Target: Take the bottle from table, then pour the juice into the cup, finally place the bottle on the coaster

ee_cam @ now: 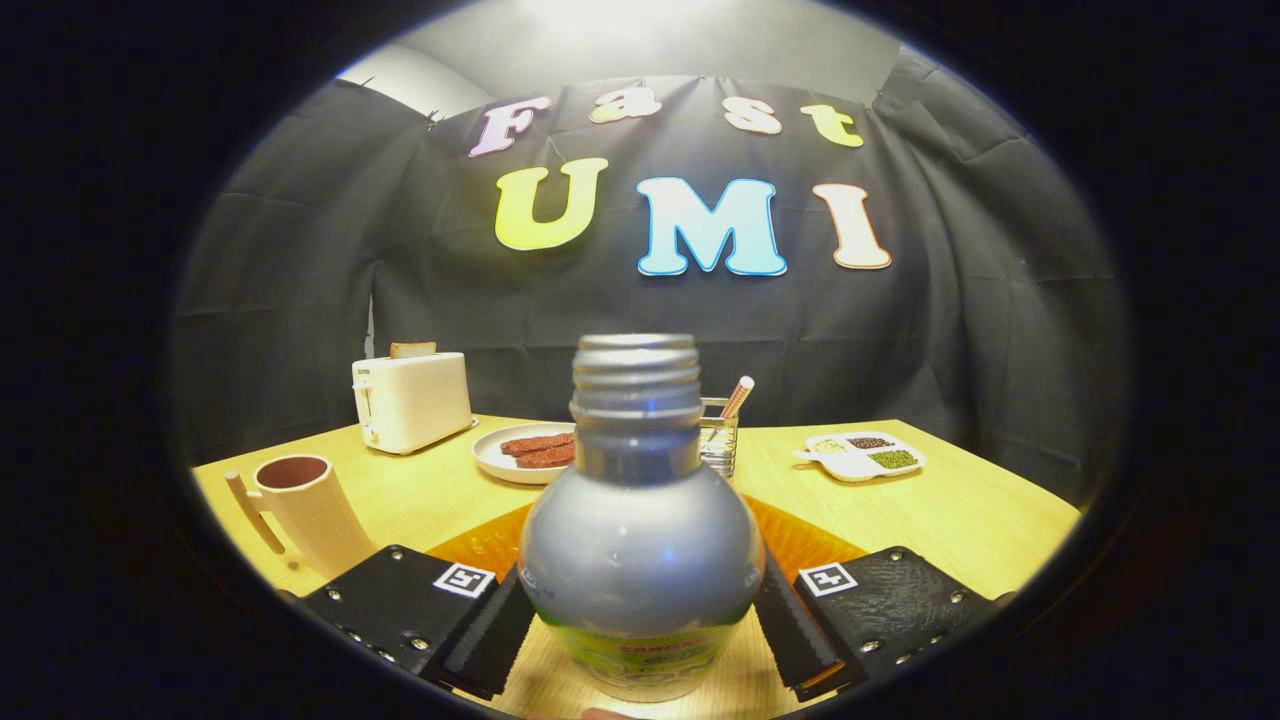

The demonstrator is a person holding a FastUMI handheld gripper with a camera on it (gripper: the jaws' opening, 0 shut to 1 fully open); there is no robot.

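A silvery bottle with an uncapped threaded neck stands upright between my fingers. My gripper is shut on its lower body, both pads pressing its sides. A beige cup with a handle and dark inside stands on the wooden table to the left of my left finger. An orange coaster lies flat just beyond the fingers, behind the bottle, which hides its middle.
Farther back stand a white toaster with a bread slice, a white plate with reddish strips, a clear glass holder with a straw, and a divided white dish of grains at the right.
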